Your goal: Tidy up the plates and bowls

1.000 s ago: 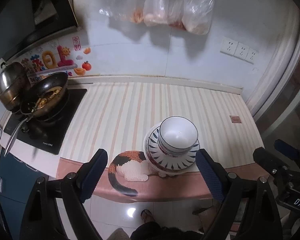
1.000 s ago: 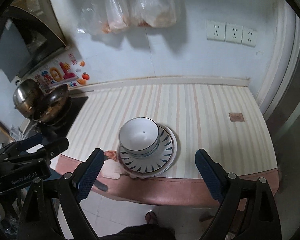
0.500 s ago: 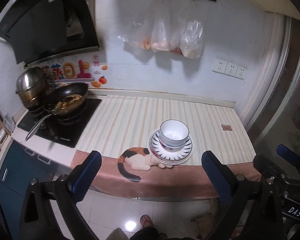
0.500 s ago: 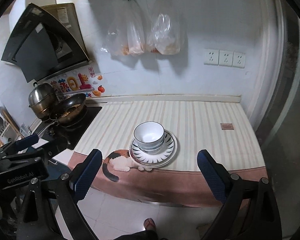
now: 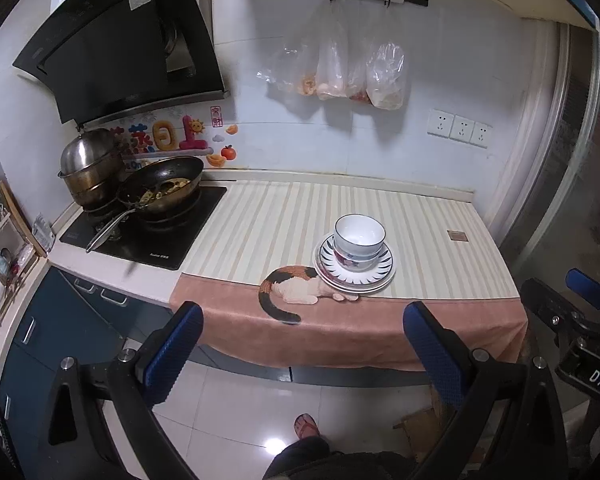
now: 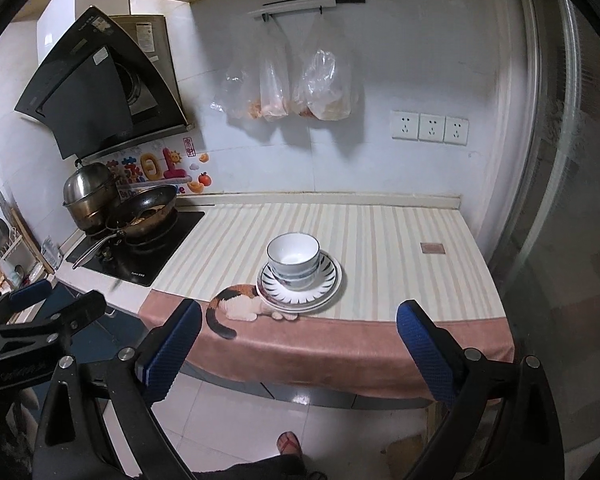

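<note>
White bowls with blue rims [image 5: 358, 236] sit nested on a stack of blue-patterned plates [image 5: 380, 276] near the front edge of the striped counter cloth [image 5: 268, 220]. The bowls [image 6: 293, 251] and plates [image 6: 327, 283] also show in the right wrist view. My left gripper [image 5: 304, 350] is open and empty, well back from the counter, above the floor. My right gripper [image 6: 298, 348] is open and empty, also back from the counter. Neither touches the stack.
A wok with food [image 5: 162, 190] and a steel pot [image 5: 90, 170] sit on the black hob [image 5: 148, 236] at the left. Plastic bags [image 5: 340, 68] hang on the wall. A range hood [image 5: 116, 48] is above the hob. A glass door [image 6: 572, 200] stands at the right.
Both grippers have pulled back and up from the counter, so the stack looks smaller and farther. The bowls and plates have not moved. Both grippers stay open.
</note>
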Action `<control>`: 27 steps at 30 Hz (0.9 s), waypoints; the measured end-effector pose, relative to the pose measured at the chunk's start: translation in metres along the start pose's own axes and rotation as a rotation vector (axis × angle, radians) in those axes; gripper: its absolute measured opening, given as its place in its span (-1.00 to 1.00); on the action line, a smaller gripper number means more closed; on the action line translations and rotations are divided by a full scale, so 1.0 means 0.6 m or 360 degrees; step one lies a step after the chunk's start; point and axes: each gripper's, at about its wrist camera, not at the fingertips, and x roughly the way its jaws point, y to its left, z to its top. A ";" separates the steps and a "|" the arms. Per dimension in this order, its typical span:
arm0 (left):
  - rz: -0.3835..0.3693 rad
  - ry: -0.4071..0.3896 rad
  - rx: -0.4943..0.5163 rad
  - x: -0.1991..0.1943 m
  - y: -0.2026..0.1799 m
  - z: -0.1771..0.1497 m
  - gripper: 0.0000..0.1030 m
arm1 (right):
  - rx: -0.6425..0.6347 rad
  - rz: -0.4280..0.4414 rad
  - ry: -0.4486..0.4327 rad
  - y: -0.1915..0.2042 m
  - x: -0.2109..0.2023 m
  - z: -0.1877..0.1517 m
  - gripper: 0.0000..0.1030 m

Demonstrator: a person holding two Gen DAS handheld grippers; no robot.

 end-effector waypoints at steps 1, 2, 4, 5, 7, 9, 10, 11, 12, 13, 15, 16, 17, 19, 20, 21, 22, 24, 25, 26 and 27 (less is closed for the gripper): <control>0.0000 0.0002 -0.0001 -0.001 0.001 -0.002 0.99 | -0.0001 -0.0003 0.0006 0.000 -0.003 -0.005 0.94; -0.0008 0.0006 -0.0012 -0.001 0.003 -0.003 0.99 | -0.0004 -0.0007 0.0009 -0.002 -0.001 -0.002 0.94; -0.0010 0.0007 -0.0022 -0.003 0.005 -0.007 0.99 | -0.0013 -0.0014 0.0015 -0.002 -0.004 -0.006 0.95; -0.0011 0.0008 -0.0022 -0.003 0.007 -0.008 0.99 | -0.0017 -0.0015 0.0019 -0.002 -0.001 -0.005 0.95; -0.0008 0.0008 -0.0022 -0.004 0.007 -0.011 0.99 | -0.0026 -0.0017 0.0016 -0.001 -0.003 -0.007 0.95; -0.0007 0.0011 -0.0021 -0.004 0.007 -0.012 0.99 | -0.0026 -0.0018 0.0011 0.000 -0.002 -0.005 0.95; -0.0007 0.0013 -0.0021 -0.004 0.007 -0.013 0.99 | -0.0029 -0.0024 0.0008 0.000 -0.002 -0.007 0.95; -0.0004 0.0013 -0.0019 -0.004 0.007 -0.013 0.99 | -0.0031 -0.0022 0.0008 -0.001 -0.001 -0.005 0.95; -0.0004 0.0016 -0.0018 -0.004 0.008 -0.013 0.99 | -0.0030 -0.0020 0.0007 -0.001 -0.001 -0.005 0.95; -0.0003 0.0017 -0.0020 -0.004 0.008 -0.013 0.99 | -0.0031 -0.0019 0.0006 -0.001 -0.001 -0.005 0.95; -0.0002 0.0012 -0.0025 -0.005 0.009 -0.014 0.99 | -0.0032 -0.0018 0.0008 -0.001 -0.001 -0.006 0.95; -0.0003 0.0012 -0.0025 -0.005 0.011 -0.014 0.99 | -0.0032 -0.0018 0.0009 0.000 -0.001 -0.006 0.95; -0.0006 0.0010 -0.0027 -0.004 0.012 -0.013 0.99 | -0.0034 -0.0019 0.0013 -0.001 0.000 -0.005 0.95; -0.0004 0.0005 -0.0030 -0.004 0.014 -0.013 0.99 | -0.0038 -0.0020 0.0019 -0.002 0.003 -0.002 0.95; -0.0004 0.0008 -0.0030 -0.003 0.014 -0.012 0.99 | -0.0039 -0.0016 0.0021 -0.004 0.006 0.003 0.95; -0.0006 0.0008 -0.0032 -0.004 0.013 -0.013 0.99 | -0.0039 -0.0015 0.0020 -0.004 0.006 0.003 0.95; -0.0006 0.0009 -0.0031 -0.005 0.014 -0.014 0.99 | -0.0042 -0.0017 0.0019 -0.005 0.007 0.003 0.95; -0.0002 0.0006 -0.0026 -0.004 0.014 -0.012 0.99 | -0.0047 -0.0022 0.0019 -0.004 0.010 0.006 0.95; -0.0004 0.0006 -0.0031 -0.005 0.013 -0.012 0.99 | -0.0046 -0.0021 0.0018 -0.003 0.010 0.006 0.95; -0.0005 0.0007 -0.0033 -0.004 0.013 -0.012 0.99 | -0.0046 -0.0021 0.0018 -0.003 0.010 0.006 0.95; -0.0004 0.0006 -0.0031 -0.004 0.012 -0.013 0.99 | -0.0048 -0.0023 0.0018 -0.003 0.010 0.006 0.95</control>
